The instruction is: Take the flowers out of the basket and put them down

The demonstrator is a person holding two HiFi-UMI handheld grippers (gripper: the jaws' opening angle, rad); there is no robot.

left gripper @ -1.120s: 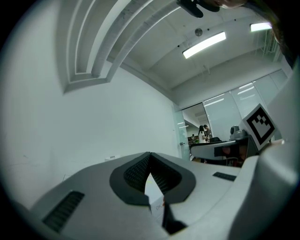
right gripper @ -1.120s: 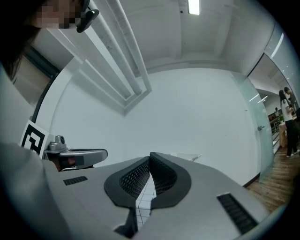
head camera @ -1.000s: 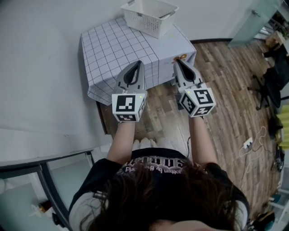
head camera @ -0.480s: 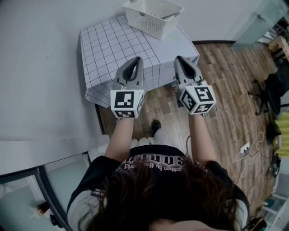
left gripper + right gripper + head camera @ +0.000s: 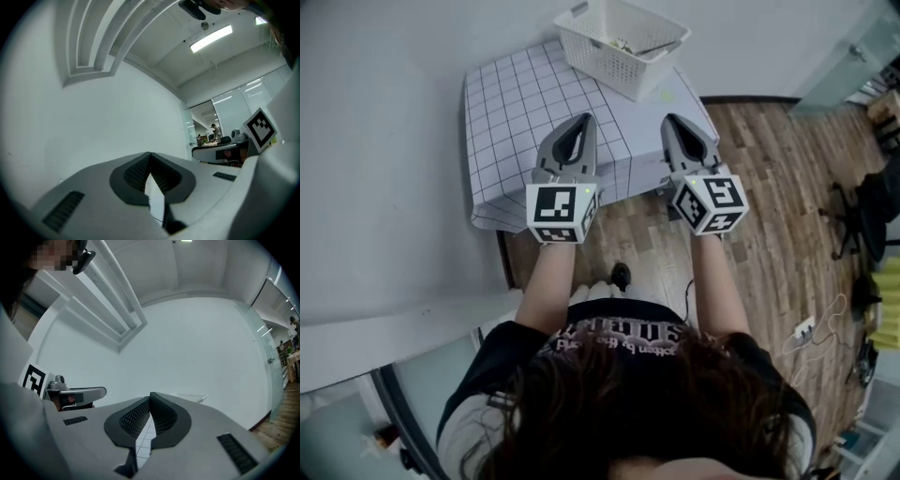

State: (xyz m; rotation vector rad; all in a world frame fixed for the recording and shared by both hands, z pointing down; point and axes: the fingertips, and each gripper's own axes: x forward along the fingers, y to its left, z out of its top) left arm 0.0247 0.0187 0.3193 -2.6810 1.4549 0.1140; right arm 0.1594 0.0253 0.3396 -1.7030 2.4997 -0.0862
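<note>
A white slatted basket (image 5: 623,37) stands at the far end of a small table under a grid-patterned cloth (image 5: 520,98). Inside it only a few pale stems (image 5: 626,44) show; I cannot make out the flowers. My left gripper (image 5: 582,119) and right gripper (image 5: 669,120) are held level, side by side over the table's near edge and well short of the basket. Both are shut with nothing between the fingers. In the left gripper view the tips (image 5: 150,154) meet. The right gripper view shows tips (image 5: 151,394) closed, with the basket rim (image 5: 190,397) beyond them.
A white wall (image 5: 384,141) runs along the table's left side. Wood floor (image 5: 769,187) lies to the right, with office chairs (image 5: 867,202) and a power strip (image 5: 806,326) further off. The person's feet (image 5: 619,277) stand just before the table.
Both grippers have moved forward toward the table, and now reach over its near edge. The basket shows more fully at the top. Jaws unchanged.
</note>
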